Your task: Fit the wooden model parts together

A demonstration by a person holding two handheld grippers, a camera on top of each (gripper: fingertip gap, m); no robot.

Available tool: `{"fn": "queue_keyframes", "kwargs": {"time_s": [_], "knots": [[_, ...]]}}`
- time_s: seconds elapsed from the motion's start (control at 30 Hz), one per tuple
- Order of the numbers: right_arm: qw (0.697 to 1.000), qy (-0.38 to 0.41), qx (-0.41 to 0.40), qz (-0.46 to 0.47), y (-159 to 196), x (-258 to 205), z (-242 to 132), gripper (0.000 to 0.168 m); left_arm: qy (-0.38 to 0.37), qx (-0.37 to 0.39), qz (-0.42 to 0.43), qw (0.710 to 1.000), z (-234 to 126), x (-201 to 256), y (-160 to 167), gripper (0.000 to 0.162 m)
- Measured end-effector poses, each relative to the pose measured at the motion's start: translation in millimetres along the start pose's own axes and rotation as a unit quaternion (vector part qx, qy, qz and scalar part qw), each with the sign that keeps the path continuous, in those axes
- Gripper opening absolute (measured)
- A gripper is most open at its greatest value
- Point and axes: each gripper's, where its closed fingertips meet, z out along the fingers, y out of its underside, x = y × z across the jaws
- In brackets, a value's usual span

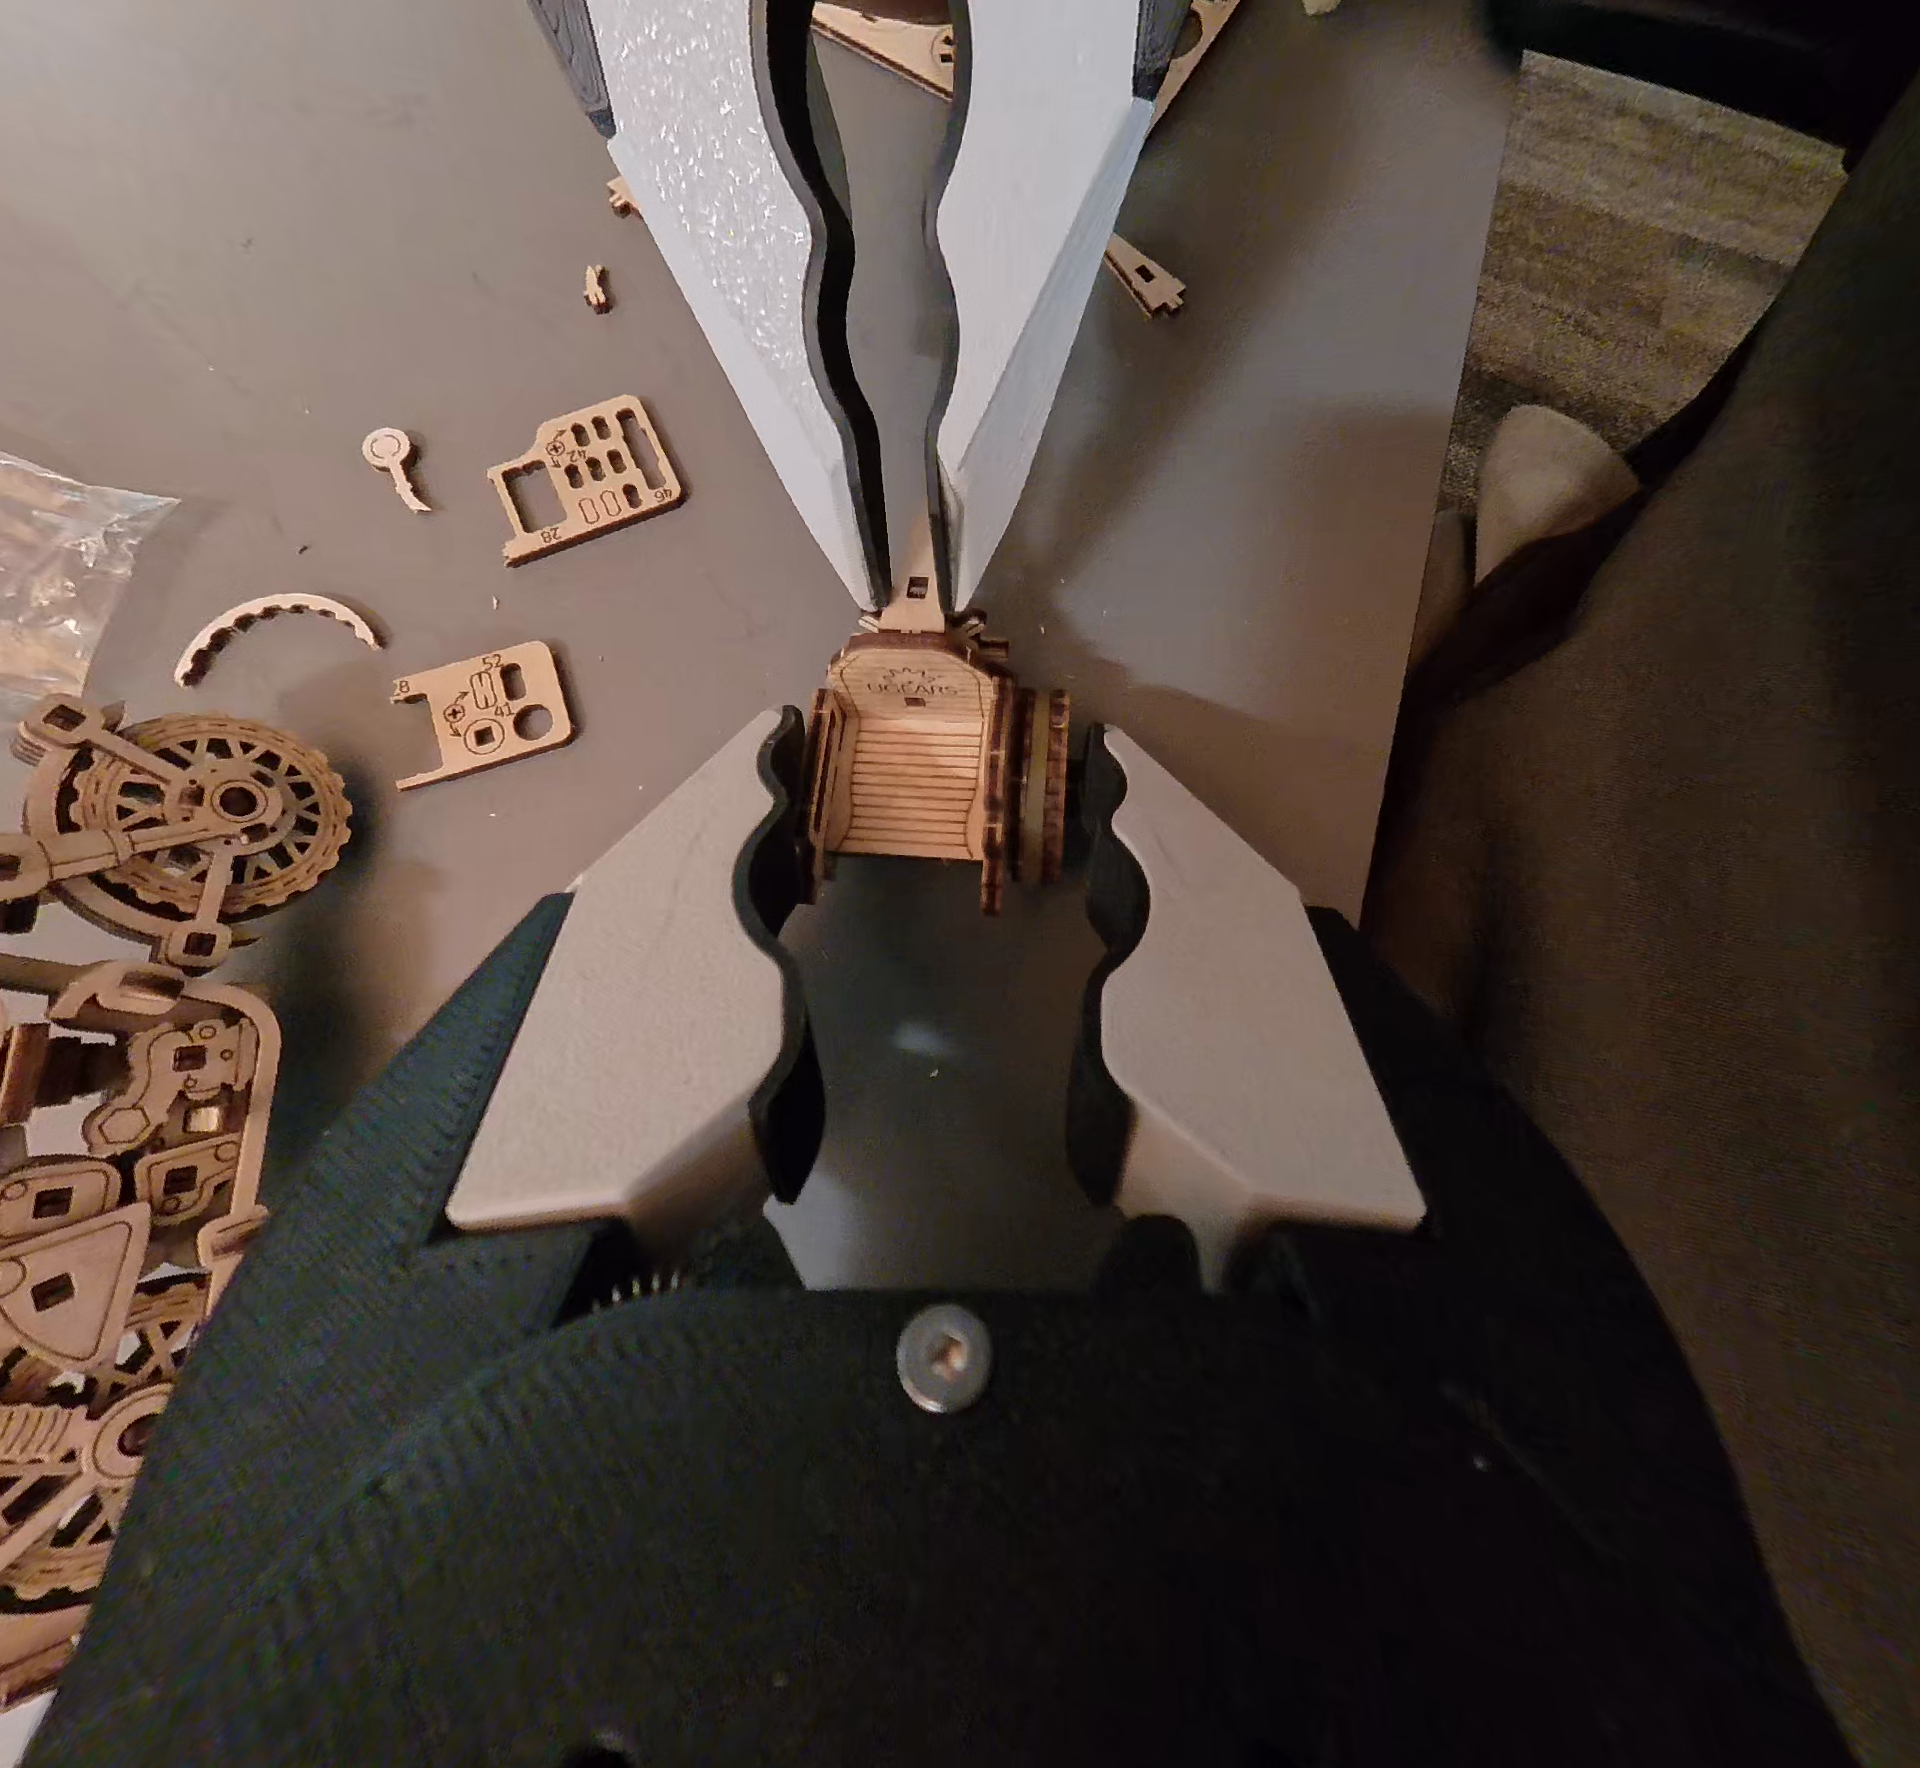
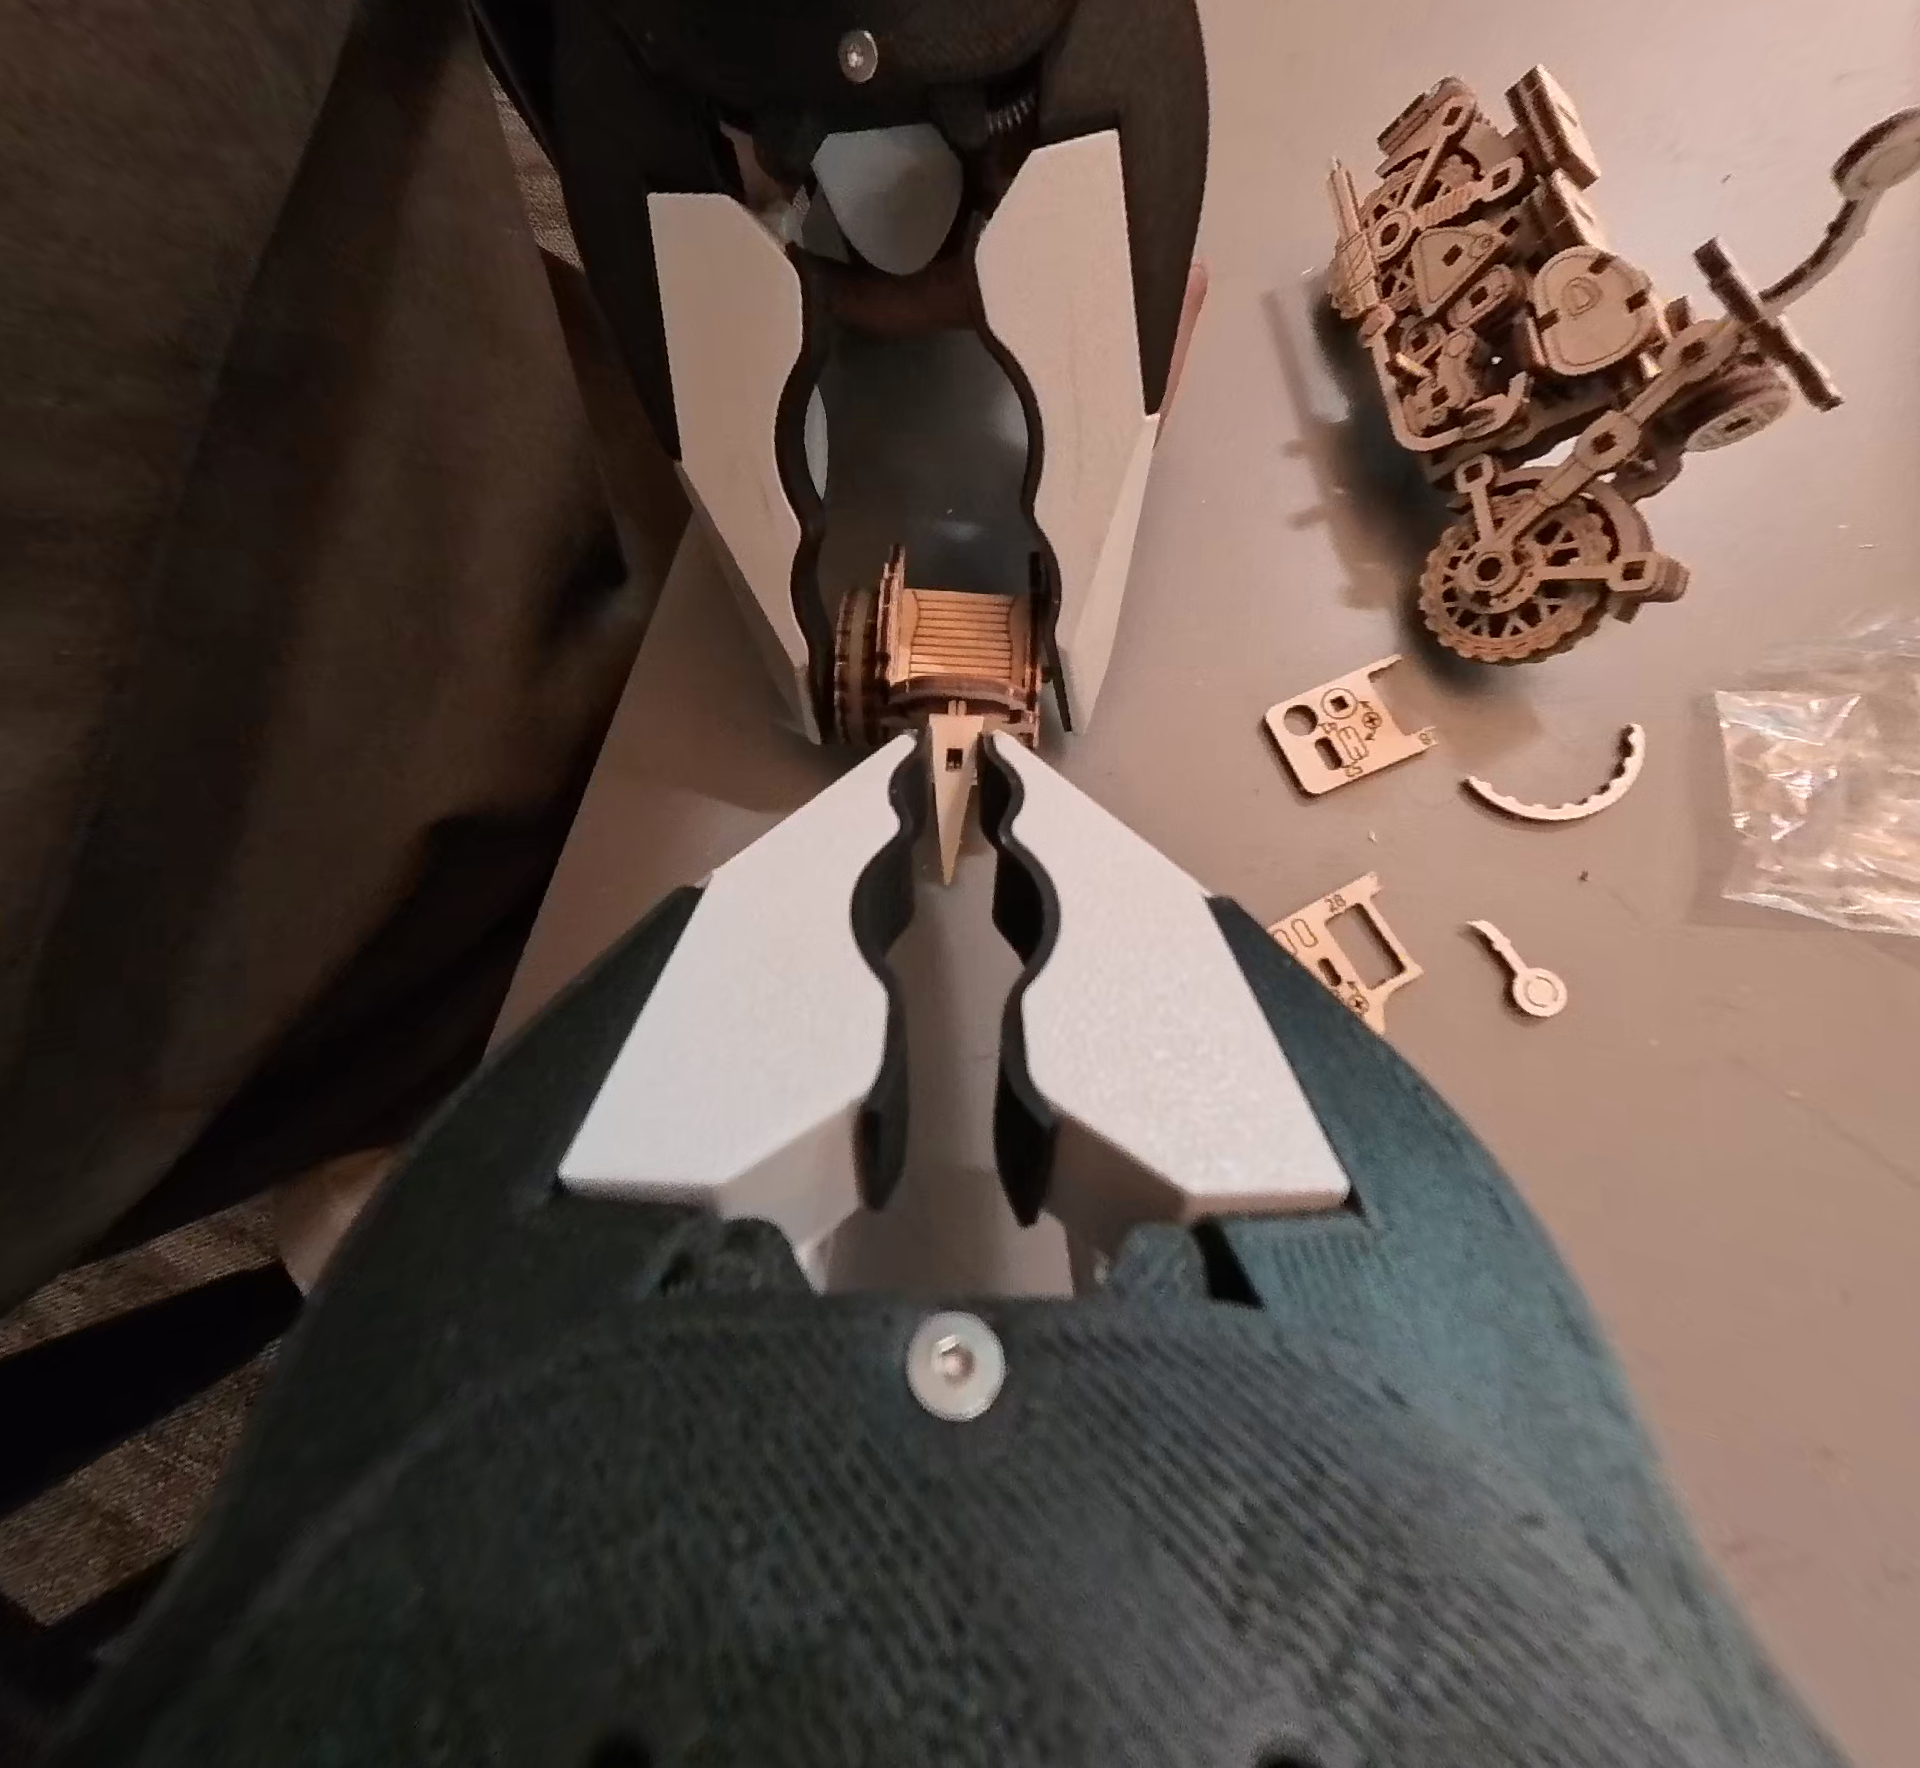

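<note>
A small wooden seat assembly with a wheel on one side [image 1: 914,788] sits between the fingertips of my left gripper [image 1: 940,742], which is shut on its sides just above the grey table [image 1: 260,212]. My right gripper [image 1: 916,598] comes from the opposite side, shut on a thin pointed wooden piece [image 1: 916,591]. That piece's end touches the seat assembly's back. In the right wrist view my right gripper [image 2: 951,744] pinches the pointed piece [image 2: 948,814], facing the seat assembly [image 2: 951,638] held in my left gripper [image 2: 940,726].
A part-built wooden motorcycle model [image 1: 177,814] [image 2: 1538,430] lies on the table. Near it are two flat punched plates [image 1: 587,482] [image 1: 488,716], an arc piece [image 1: 275,627], a small key-shaped piece [image 1: 395,466] and a plastic bag [image 2: 1818,804]. The table edge [image 1: 1455,471] and a person's dark clothing [image 1: 1714,887] are close. Both grippers' tips are close together, under 4 cm apart.
</note>
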Motion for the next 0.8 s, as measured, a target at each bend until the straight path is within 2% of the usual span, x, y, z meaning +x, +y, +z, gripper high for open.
{"fn": "queue_keyframes", "kwargs": {"time_s": [0.27,0.5,0.67,0.8], "knots": [[1.000,0.014,0.013,0.005,-1.9,2.5,-2.3,0.012,0.000,0.000,0.001,1.000,0.0,0.1,-0.2,0.052],[0.997,0.023,0.061,0.033,-9.2,2.7,-12.3,0.012,0.000,0.000,0.000,1.000,0.0,0.2,-0.2,0.052],[0.992,0.042,0.109,0.054,-17.9,3.5,-17.4,0.001,-0.001,0.000,0.001,1.000,0.0,0.2,-0.2,0.052],[0.992,0.057,0.103,0.054,-14.7,4.9,-12.6,0.000,-0.001,0.000,0.001,1.000,0.0,0.2,-0.2,0.052]]}}
